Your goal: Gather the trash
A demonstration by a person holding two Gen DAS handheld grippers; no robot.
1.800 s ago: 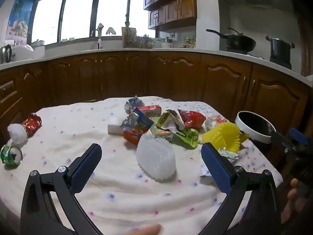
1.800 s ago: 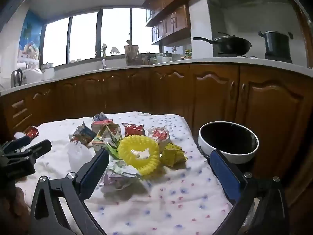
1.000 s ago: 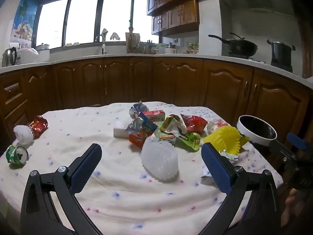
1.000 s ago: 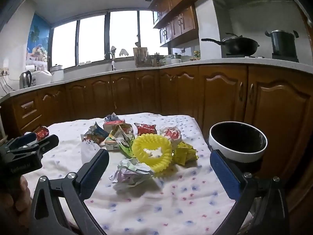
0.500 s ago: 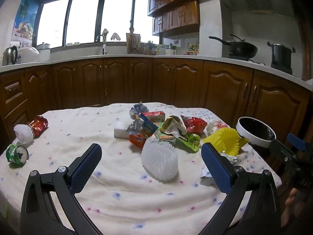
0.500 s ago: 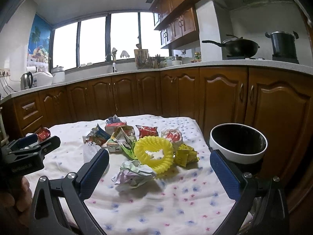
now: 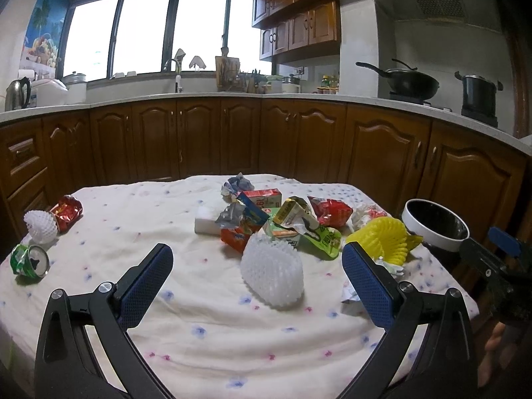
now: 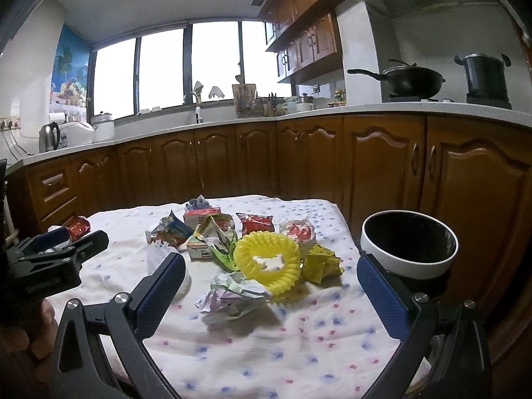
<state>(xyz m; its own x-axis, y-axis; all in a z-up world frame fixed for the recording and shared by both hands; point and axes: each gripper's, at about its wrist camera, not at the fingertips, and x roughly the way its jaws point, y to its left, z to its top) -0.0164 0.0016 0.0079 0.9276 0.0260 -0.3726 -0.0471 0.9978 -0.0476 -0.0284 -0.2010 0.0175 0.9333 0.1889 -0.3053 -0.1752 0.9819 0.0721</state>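
Trash lies heaped mid-table on the dotted cloth; a white net sits nearest the left gripper, a paper wad nearest the right gripper. Both grippers hover with jaws spread wide, empty. The bin stands at the table's right edge

1. A heap of wrappers and cartons lies on the table, toward its far side.
2. A foam net sleeve sits in front of the heap.
3. A ring-shaped net rests at the heap's right, with a crumpled paper before it.
4. A bin stands beside the table's right edge.
5. A crushed can lies at the table's left edge.
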